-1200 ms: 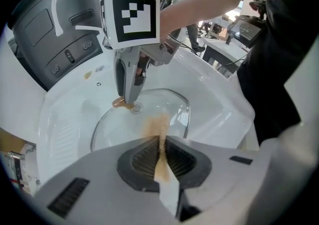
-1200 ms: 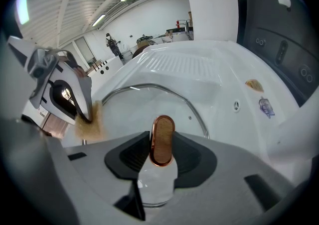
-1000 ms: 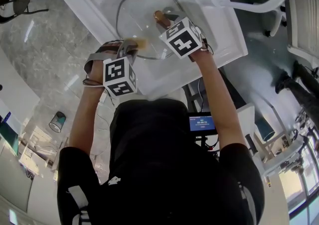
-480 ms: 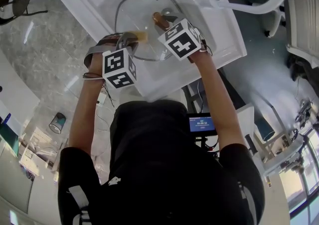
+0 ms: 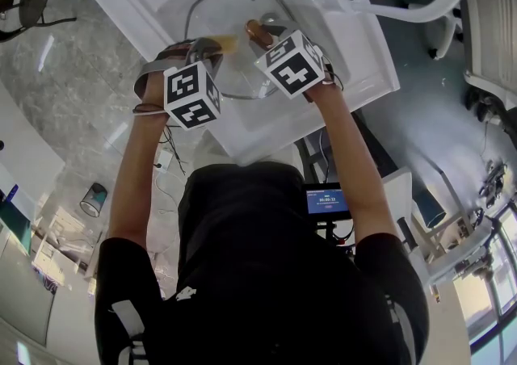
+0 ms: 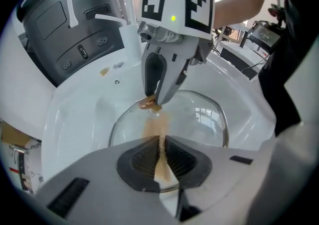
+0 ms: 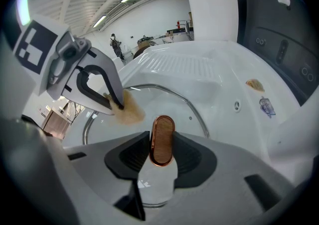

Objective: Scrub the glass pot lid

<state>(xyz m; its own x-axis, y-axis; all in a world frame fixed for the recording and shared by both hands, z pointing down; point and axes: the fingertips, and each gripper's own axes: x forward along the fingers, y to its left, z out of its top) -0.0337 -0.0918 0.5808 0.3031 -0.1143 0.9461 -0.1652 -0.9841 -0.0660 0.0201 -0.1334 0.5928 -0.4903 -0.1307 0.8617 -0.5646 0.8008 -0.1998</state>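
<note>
The left hand-held gripper [image 6: 160, 142] hides the glass lid's [image 6: 199, 119] near rim.

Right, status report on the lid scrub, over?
Left gripper shut on sponge, against glass pot lid. Right gripper shut on lid handle. Nothing blocking.

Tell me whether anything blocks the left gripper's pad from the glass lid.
Nothing visible does. The left gripper presses its tan pad straight onto the glass lid; the right gripper grips the knob beside it.
</note>
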